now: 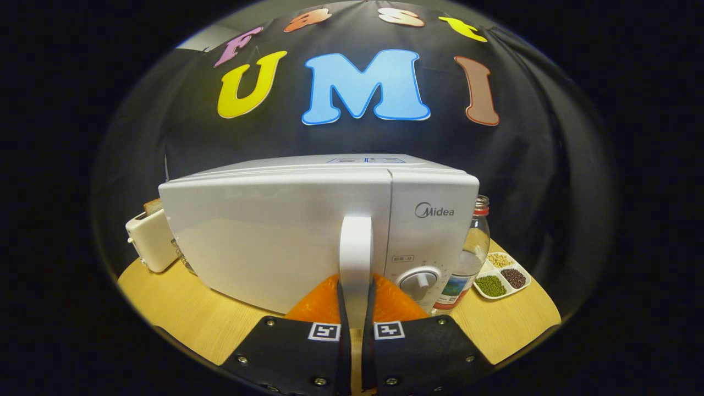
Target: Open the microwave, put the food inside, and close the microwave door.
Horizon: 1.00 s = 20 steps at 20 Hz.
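The white microwave (pixel 308 236) stands on the wooden table (pixel 181 313) with its door (pixel 275 236) shut, so opening is the step in hand; loading and closing are left. Right of it stand a water bottle (pixel 473 247) and a divided dish of beans (pixel 503 275). The gripper (pixel 356 308) is nearly closed around the vertical door handle (pixel 356 258), both fingers apparently pressing it. No food is identifiable.
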### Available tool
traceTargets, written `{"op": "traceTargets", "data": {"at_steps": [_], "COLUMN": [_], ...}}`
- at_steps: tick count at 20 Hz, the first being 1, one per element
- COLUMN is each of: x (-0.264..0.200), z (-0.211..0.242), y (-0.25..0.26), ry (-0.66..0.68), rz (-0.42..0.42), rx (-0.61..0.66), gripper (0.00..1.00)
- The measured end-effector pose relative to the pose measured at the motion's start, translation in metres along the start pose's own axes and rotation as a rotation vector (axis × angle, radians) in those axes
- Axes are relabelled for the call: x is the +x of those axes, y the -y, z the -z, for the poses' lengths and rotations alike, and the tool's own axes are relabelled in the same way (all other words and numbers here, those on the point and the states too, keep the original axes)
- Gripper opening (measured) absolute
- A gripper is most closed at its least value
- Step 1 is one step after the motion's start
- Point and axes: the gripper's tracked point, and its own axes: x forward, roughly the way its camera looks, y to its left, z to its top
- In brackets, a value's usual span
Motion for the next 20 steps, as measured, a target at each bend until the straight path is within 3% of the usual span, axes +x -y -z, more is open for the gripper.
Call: {"op": "traceTargets", "data": {"at_steps": [7,9,17,20], "x": [-0.007,-0.029,-0.101,-0.128], "z": [0.003,0.008,0.037,0.046], "y": [-0.003,-0.007,-0.047,-0.069], "ry": [-0.021,0.012,-0.043,-0.063], "rz": [0.017,0.017,-0.03,-0.072], "rx": [-0.014,-0.072,-0.011,-0.001], "gripper": [0.08,0.08,0.08,0.16]}}
